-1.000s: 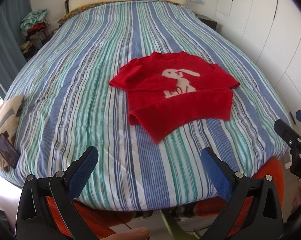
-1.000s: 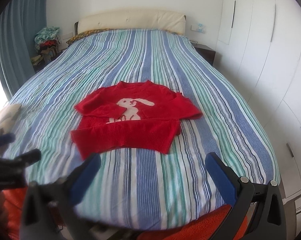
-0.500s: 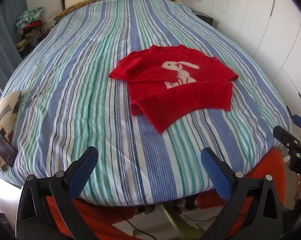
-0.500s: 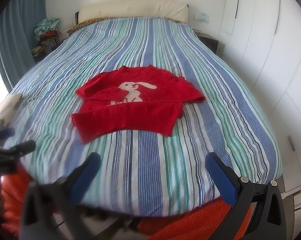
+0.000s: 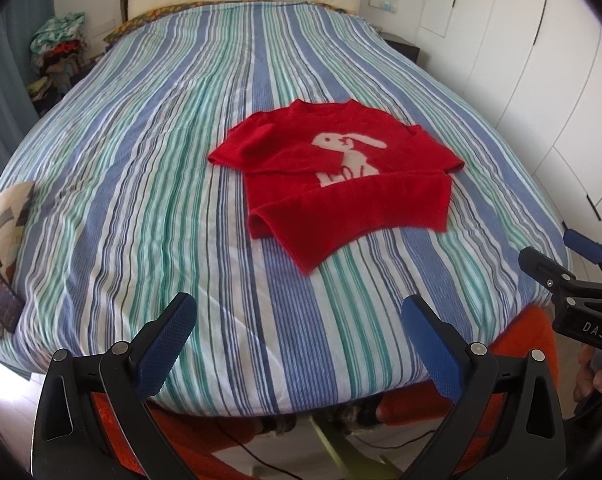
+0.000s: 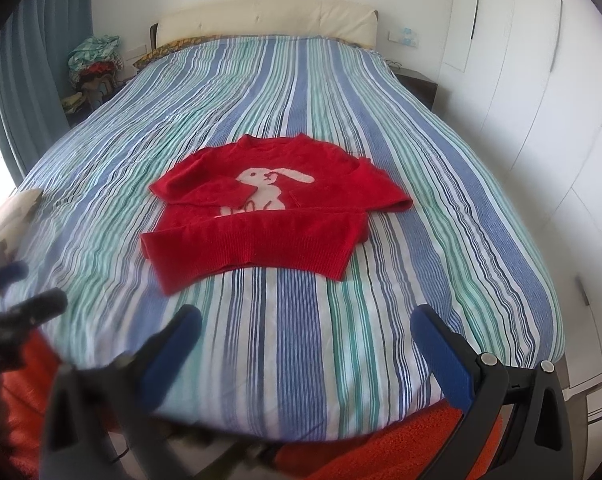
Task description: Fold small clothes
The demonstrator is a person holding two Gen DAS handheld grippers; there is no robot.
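The bed (image 5: 149, 184) filled my view, striped cover spread wide. The red sweater (image 5: 341, 184) lay flat near its middle, sleeves folded in, hem toward me. My left gripper (image 5: 297, 340) hung over the near edge, jaws wide apart, holding nothing. My right gripper (image 6: 305, 344) was spread just the same, well short of the sweater.

Red sweater (image 5: 341, 184) with white rabbit motif (image 5: 347, 156); blue, green and white striped bedspread (image 5: 161, 168); blue-padded claws.
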